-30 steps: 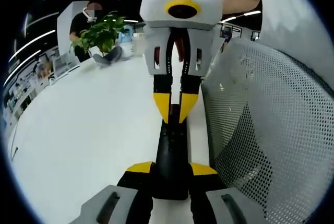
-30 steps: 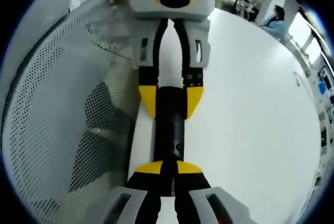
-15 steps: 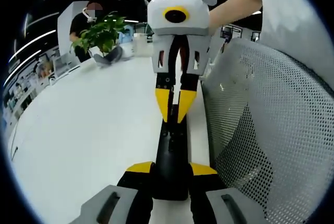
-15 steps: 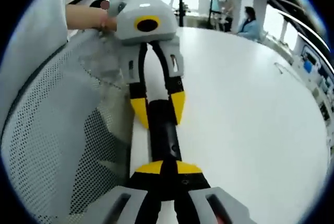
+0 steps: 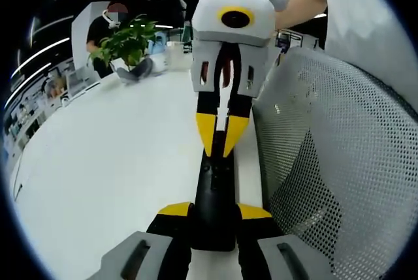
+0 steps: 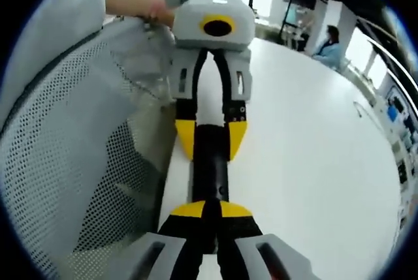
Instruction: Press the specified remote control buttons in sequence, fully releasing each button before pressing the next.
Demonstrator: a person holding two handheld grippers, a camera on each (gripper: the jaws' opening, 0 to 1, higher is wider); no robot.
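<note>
Black remote control (image 5: pixel 213 198): lies lengthwise on the white tabletop (image 5: pixel 104 175) beside its edge, with a mesh chair back (image 5: pixel 339 162) next to that edge. Your left hand-held gripper (image 5: pixel 213 209): yellow-tipped jaws clenched on the near end of the remote, one jaw on each long side. Your right hand-held gripper (image 5: pixel 222 135): in the left gripper view it faces you from the far end, its yellow tips brought together to a narrow point at the remote's upper face; you cannot tell whether they touch a button. In the right gripper view your right hand-held gripper (image 6: pixel 209 211) shows its jaws nearly together over the remote control (image 6: pixel 210 162), and the left hand-held gripper (image 6: pixel 210 138) clamps the opposite end. Also present: a potted plant (image 5: pixel 127 44) at the far side of the tabletop, and a seated person (image 6: pixel 330 38) beyond the tabletop (image 6: pixel 307 162).
</note>
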